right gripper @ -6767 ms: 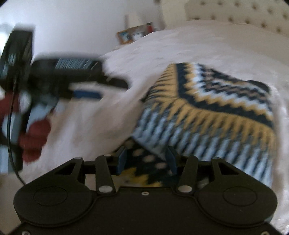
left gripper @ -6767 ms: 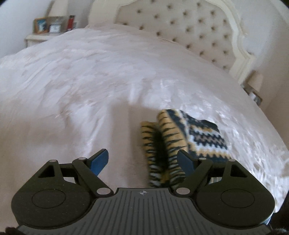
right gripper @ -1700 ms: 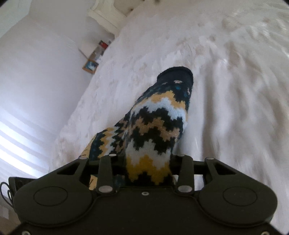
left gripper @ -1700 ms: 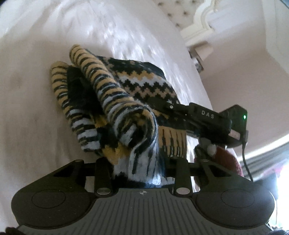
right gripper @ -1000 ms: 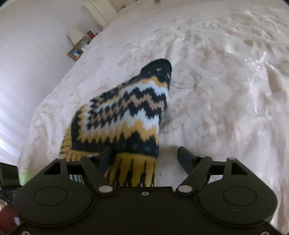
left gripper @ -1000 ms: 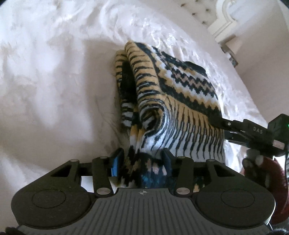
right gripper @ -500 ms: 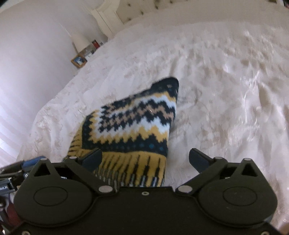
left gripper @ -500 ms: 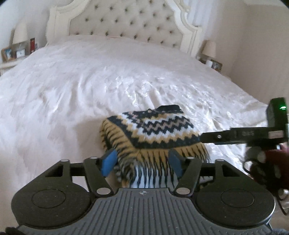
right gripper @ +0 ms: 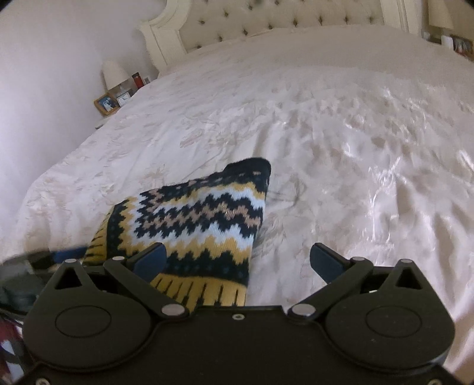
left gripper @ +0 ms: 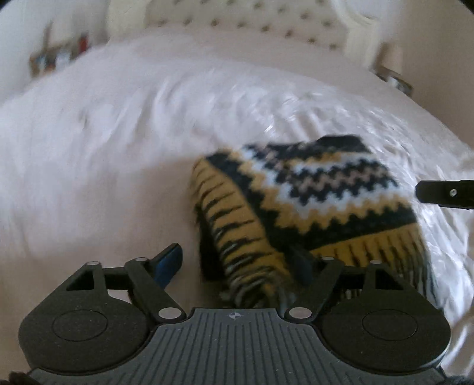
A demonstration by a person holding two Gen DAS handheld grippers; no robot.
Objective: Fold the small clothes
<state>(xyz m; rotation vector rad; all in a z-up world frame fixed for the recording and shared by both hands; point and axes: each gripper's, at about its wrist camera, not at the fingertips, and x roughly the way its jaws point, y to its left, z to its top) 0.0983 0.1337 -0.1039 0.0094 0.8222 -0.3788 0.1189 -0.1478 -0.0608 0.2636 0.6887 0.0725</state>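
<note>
A folded knit sweater [left gripper: 311, 201] with navy, yellow, white and tan zigzags lies on the white bedspread [left gripper: 118, 142]. My left gripper [left gripper: 237, 263] sits at the sweater's near left corner with its jaws opening. The fringed corner lies between the fingers, and the left blue pad [left gripper: 169, 263] stands apart from it. The view is blurred. In the right wrist view the sweater [right gripper: 201, 219] lies left of centre. My right gripper [right gripper: 238, 259] is open wide over the sweater's near right corner, pressing on nothing. One finger of the right gripper [left gripper: 444, 192] shows at the left view's right edge.
A tufted cream headboard [right gripper: 281, 20] stands at the far end of the bed. A nightstand beside the bed holds a lamp [right gripper: 114, 75] and a photo frame [right gripper: 105, 103]. Wrinkled bedspread [right gripper: 370, 133] stretches right of the sweater.
Both grippers have let go of the sweater and opened, and it now rests folded on the bed. The left gripper has swung and shifted toward the sweater's left corner, and the right one has risen slightly.
</note>
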